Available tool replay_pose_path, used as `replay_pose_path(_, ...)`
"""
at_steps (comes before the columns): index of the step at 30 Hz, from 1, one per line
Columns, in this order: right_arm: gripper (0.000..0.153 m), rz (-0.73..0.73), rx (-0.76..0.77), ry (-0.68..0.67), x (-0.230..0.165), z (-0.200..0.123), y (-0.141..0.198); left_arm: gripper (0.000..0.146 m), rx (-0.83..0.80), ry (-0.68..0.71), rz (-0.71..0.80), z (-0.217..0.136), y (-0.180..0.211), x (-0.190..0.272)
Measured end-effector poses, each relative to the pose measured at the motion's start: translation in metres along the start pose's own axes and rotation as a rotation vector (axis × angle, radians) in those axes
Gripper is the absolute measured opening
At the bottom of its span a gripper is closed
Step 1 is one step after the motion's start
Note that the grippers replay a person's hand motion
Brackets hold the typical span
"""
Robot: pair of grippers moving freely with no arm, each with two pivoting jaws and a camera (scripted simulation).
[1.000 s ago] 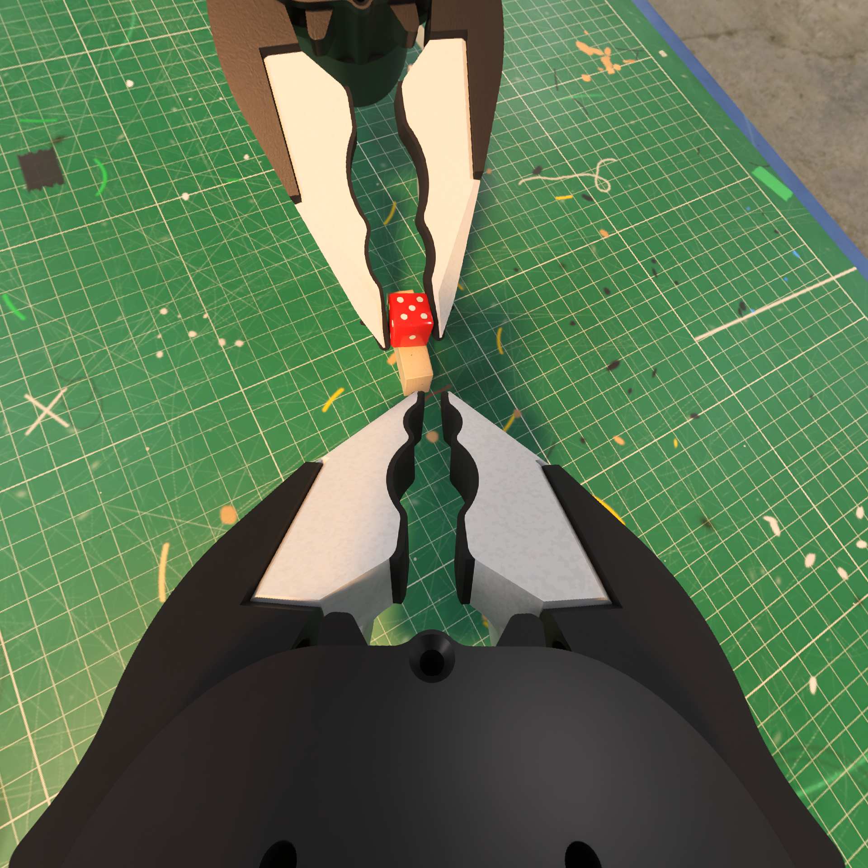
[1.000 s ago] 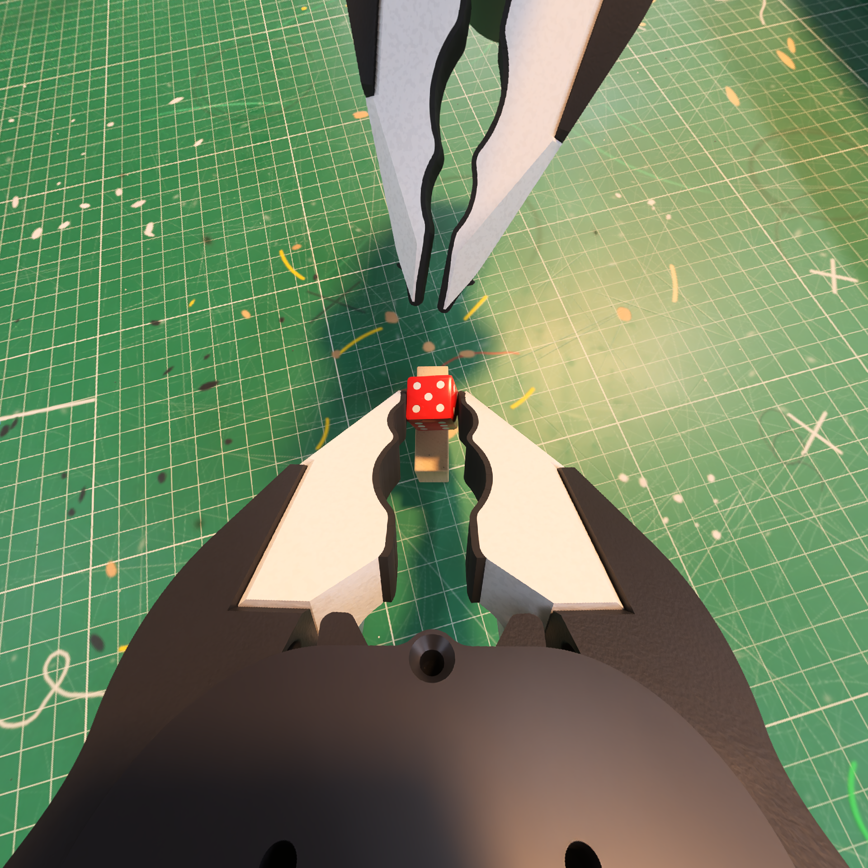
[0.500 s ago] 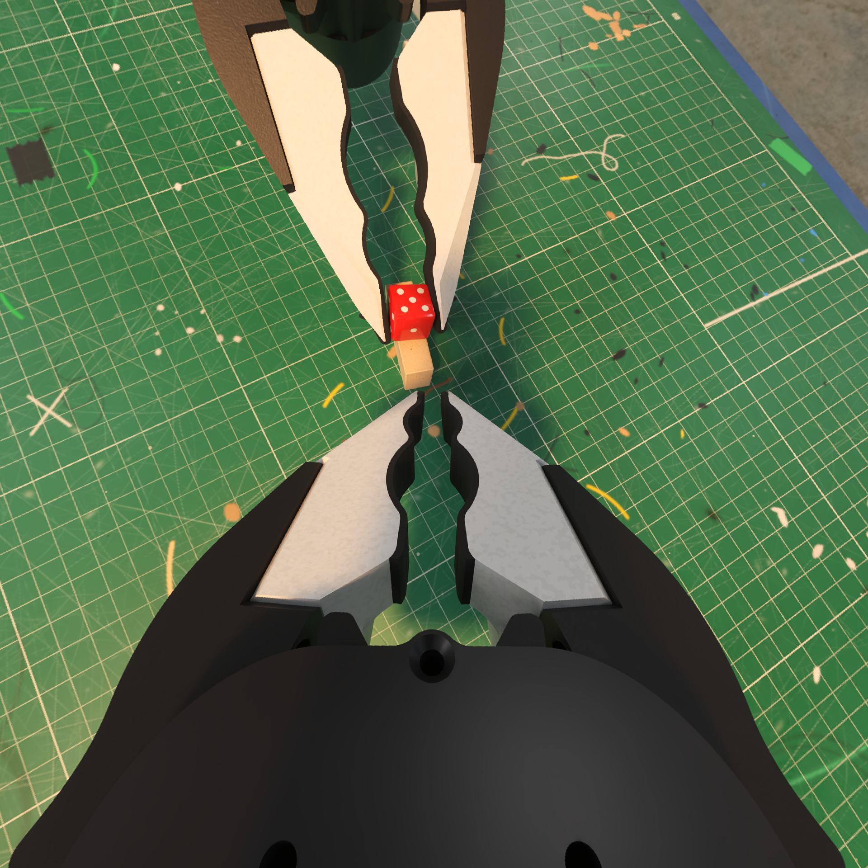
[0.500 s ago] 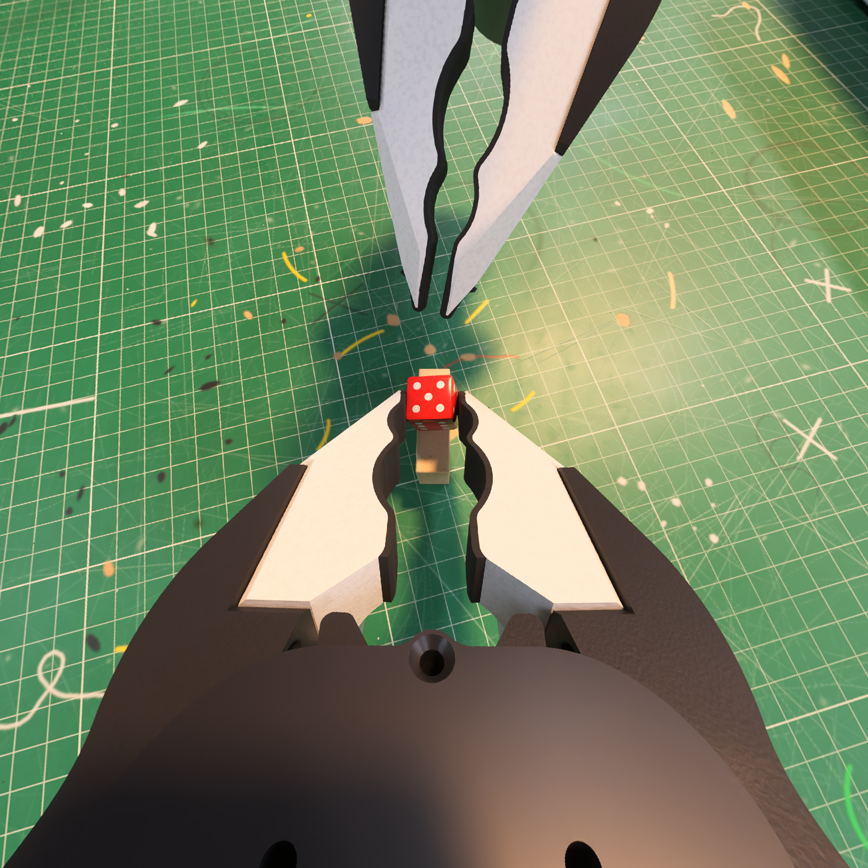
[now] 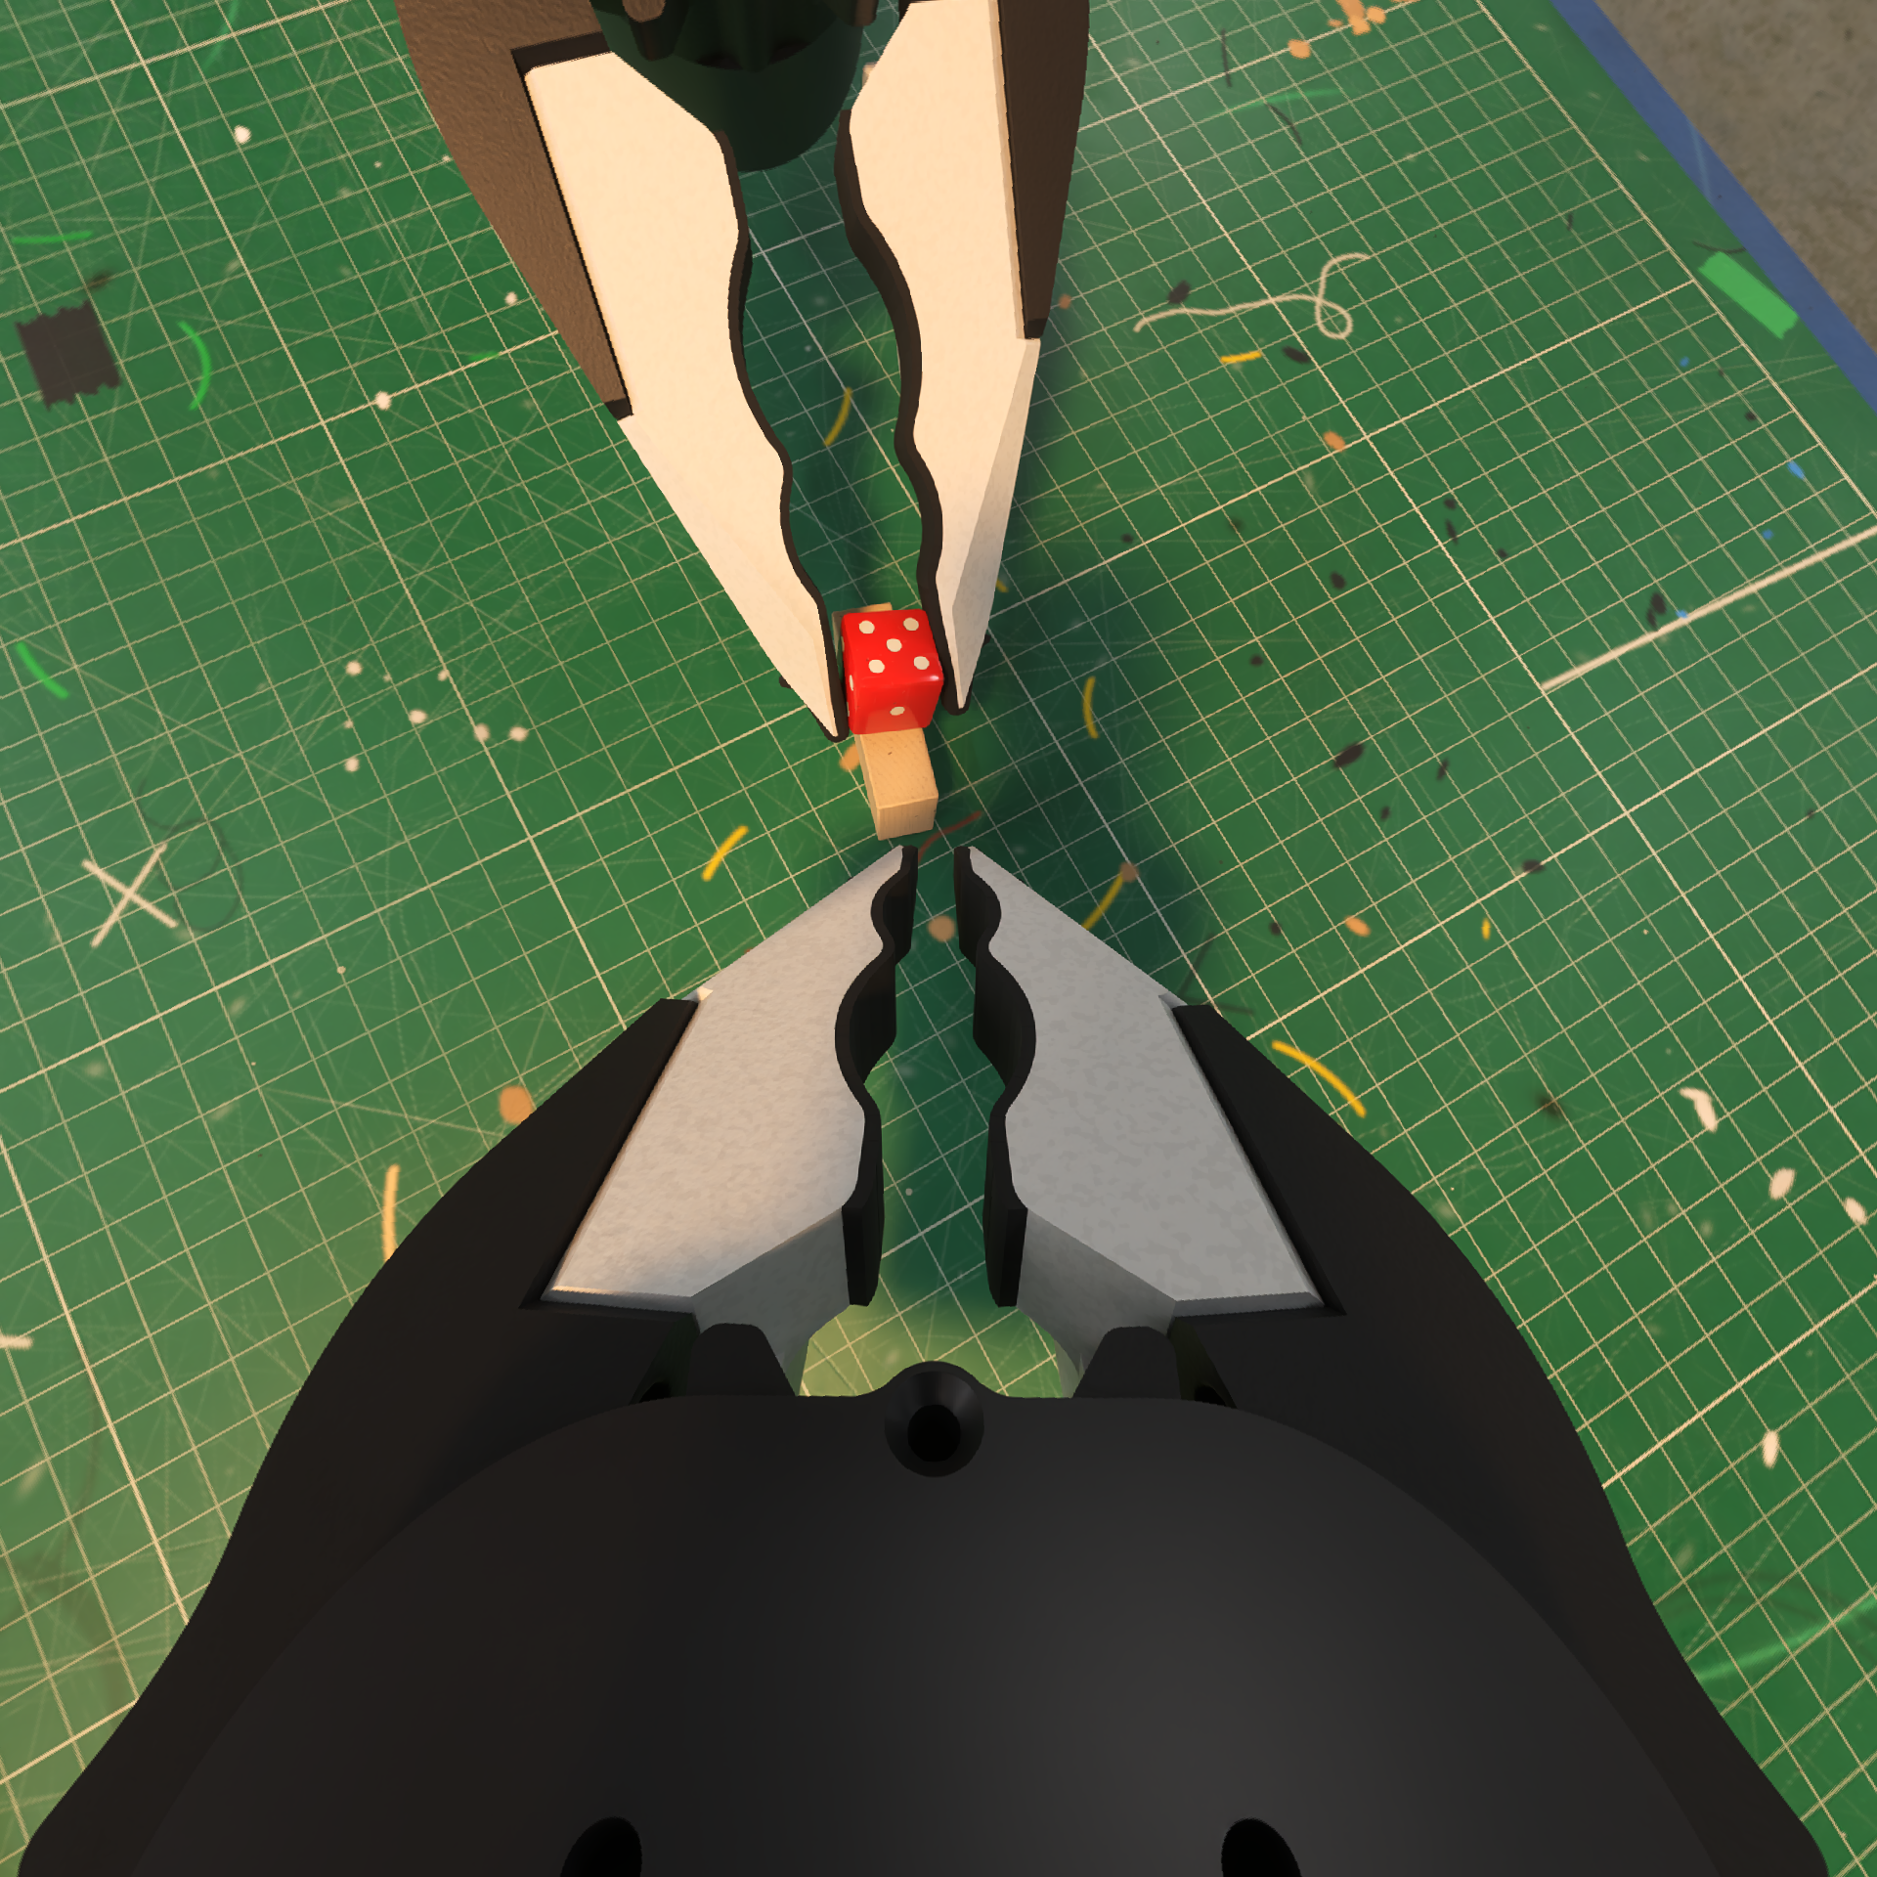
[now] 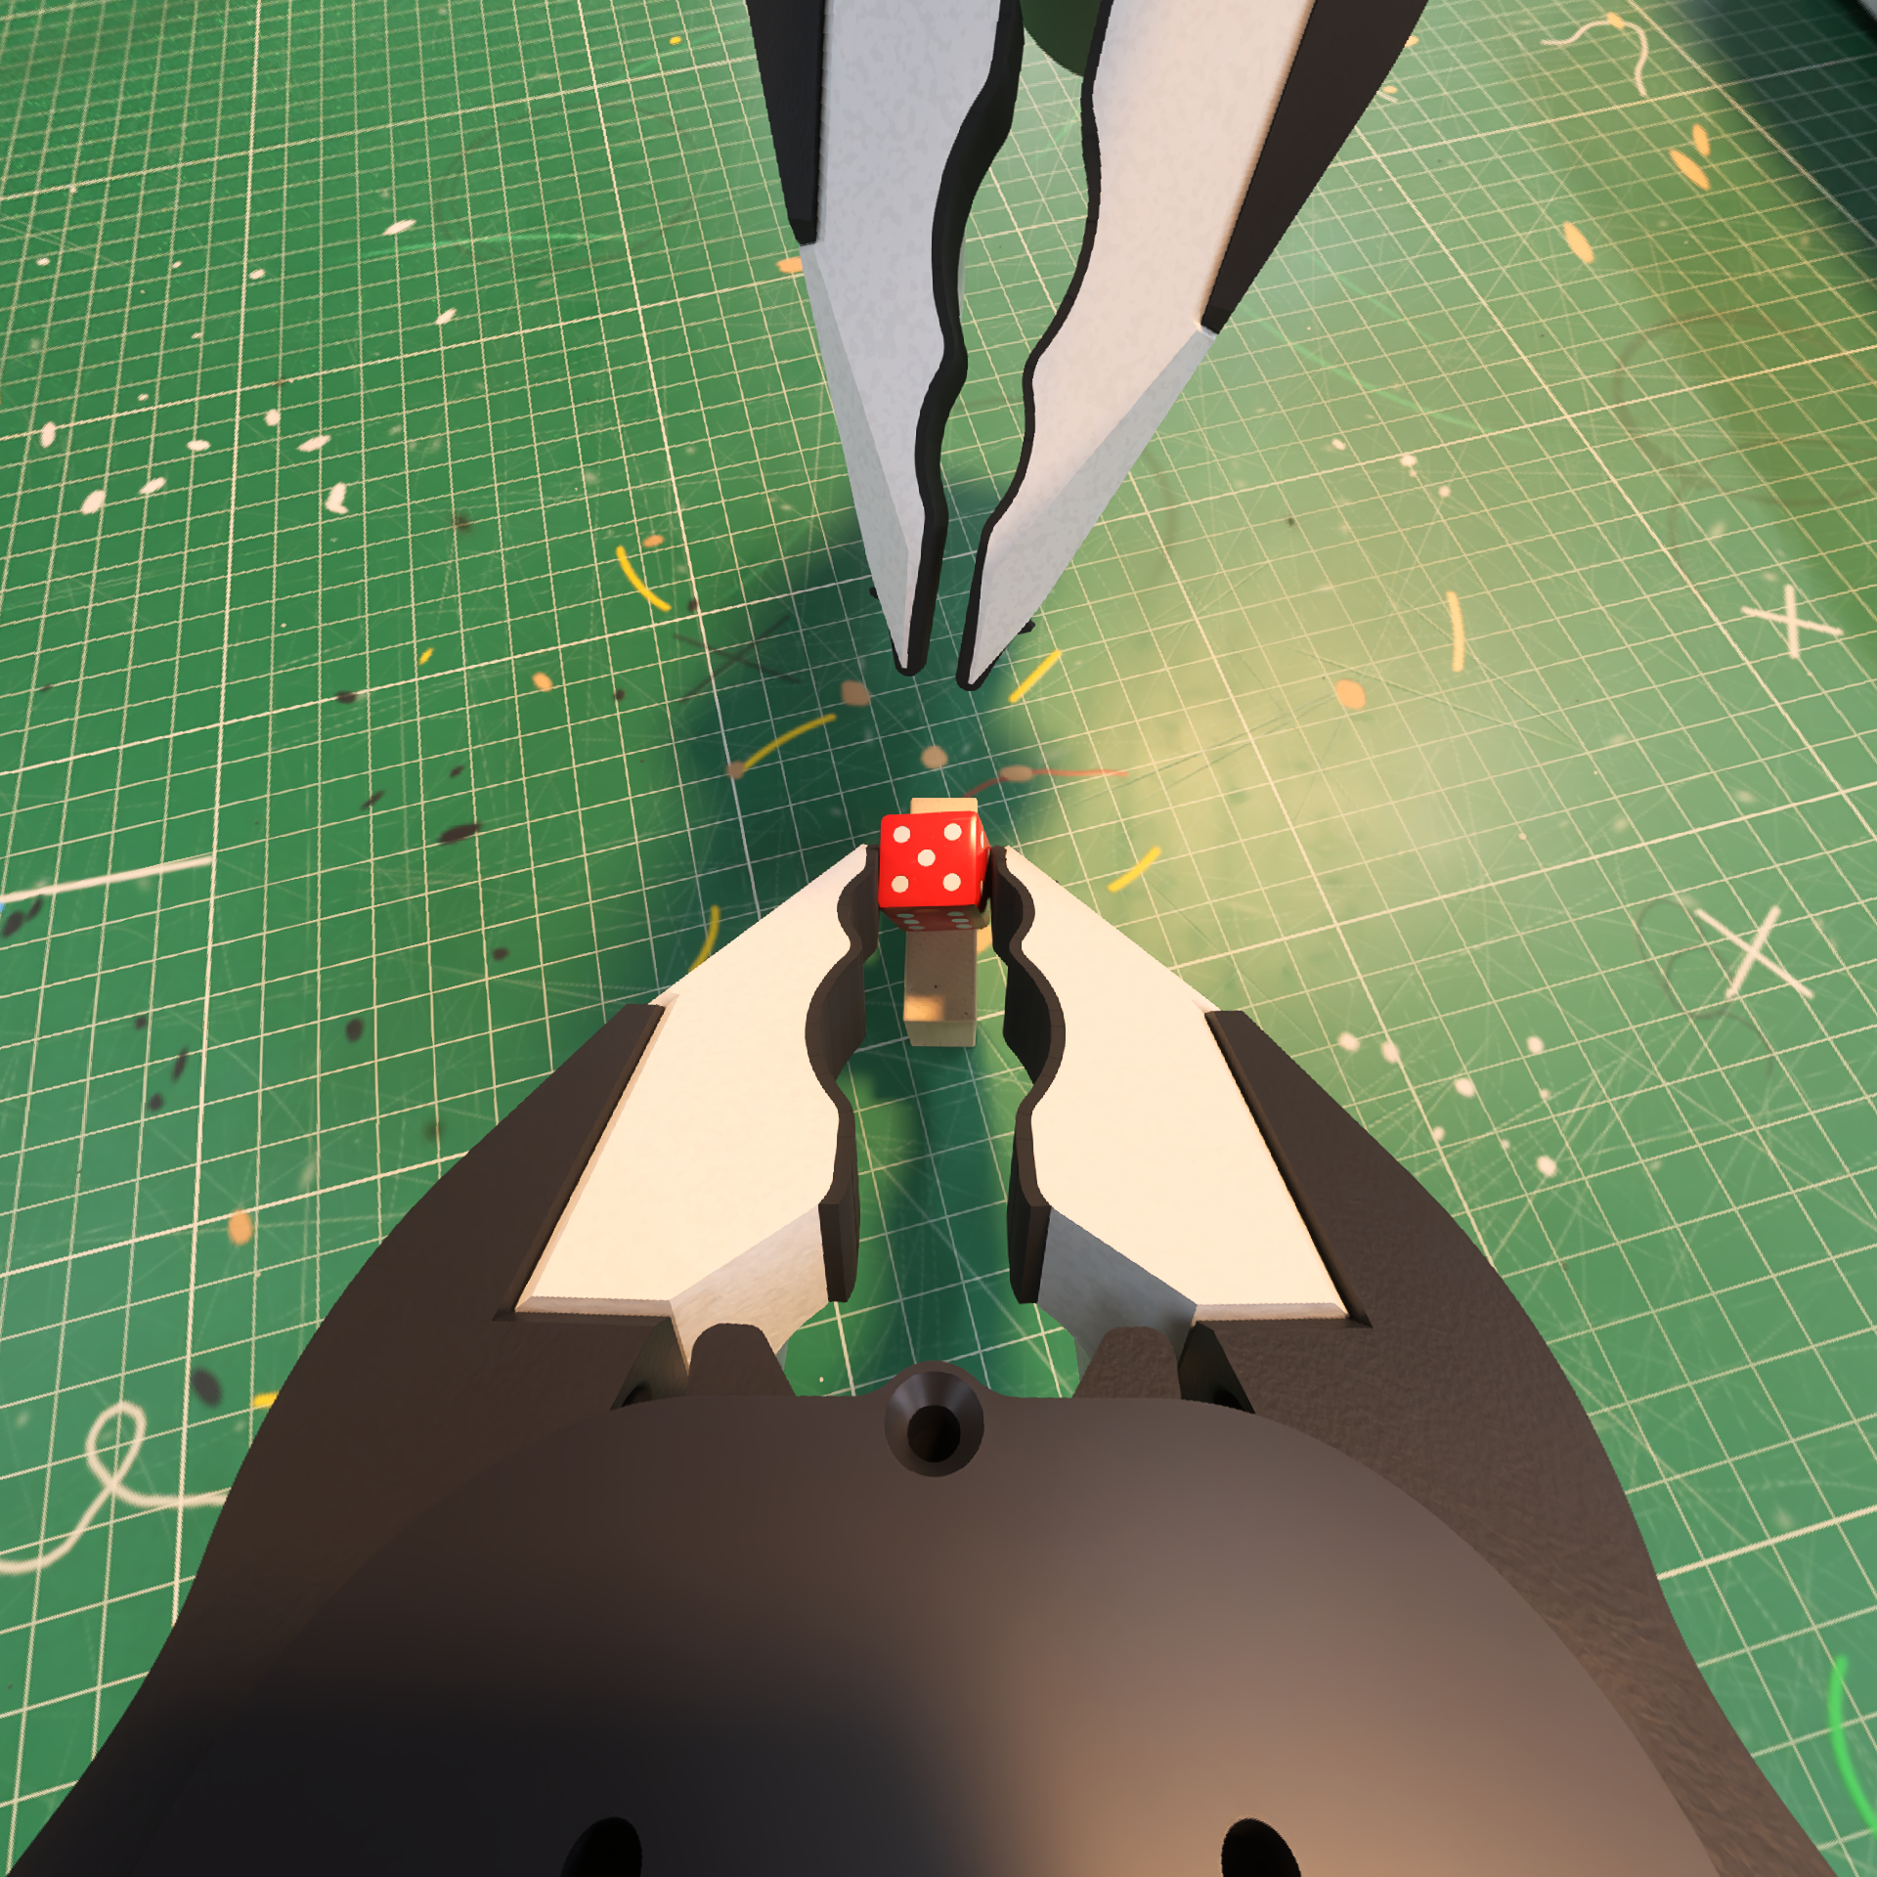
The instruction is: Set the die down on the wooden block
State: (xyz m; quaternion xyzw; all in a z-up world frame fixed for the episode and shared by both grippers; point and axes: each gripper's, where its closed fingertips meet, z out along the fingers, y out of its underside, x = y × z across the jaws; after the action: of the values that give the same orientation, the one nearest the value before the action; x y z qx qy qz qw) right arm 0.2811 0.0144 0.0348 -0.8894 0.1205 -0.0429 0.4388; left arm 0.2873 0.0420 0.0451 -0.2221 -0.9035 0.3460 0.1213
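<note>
The red die (image 6: 929, 863) with white pips is pinched between the cream fingertips of my right gripper (image 6: 932, 879). It is directly over the far part of the small wooden block (image 6: 940, 1000), which lies on the green mat. I cannot tell whether the die touches the block. In the left wrist view the die (image 5: 892, 670) and the right gripper (image 5: 894, 701) are just beyond the block (image 5: 896, 784). My left gripper (image 5: 934, 863), with grey fingers, is shut and empty, its tips just short of the block's near end. It also shows in the right wrist view (image 6: 940, 670).
The green cutting mat (image 5: 1422, 711) with a grid and paint flecks covers the surface. Its blue edge (image 5: 1727, 183) and grey floor lie at the far right of the left wrist view. A small green tape strip (image 5: 1747, 295) lies near that edge.
Almost nothing has changed. My left gripper has drifted slightly. The right gripper still holds the die in the same spot over the block.
</note>
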Motion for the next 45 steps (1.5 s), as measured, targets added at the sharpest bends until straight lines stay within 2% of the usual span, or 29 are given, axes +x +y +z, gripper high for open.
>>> replay_pose_path(35,0.021,-0.002,0.001,-0.005,-0.001,0.000,0.000,0.009,-0.070,-0.042,0.027,-0.004,-0.003,0.002)
replay_pose_path(41,0.021,0.000,0.003,-0.005,-0.001,-0.001,0.000,0.013,0.027,-0.216,0.049,-0.017,-0.012,0.003)
replay_pose_path(45,0.021,-0.001,0.004,-0.005,-0.001,-0.001,0.000,0.015,0.038,-0.459,0.235,-0.020,-0.009,0.007)
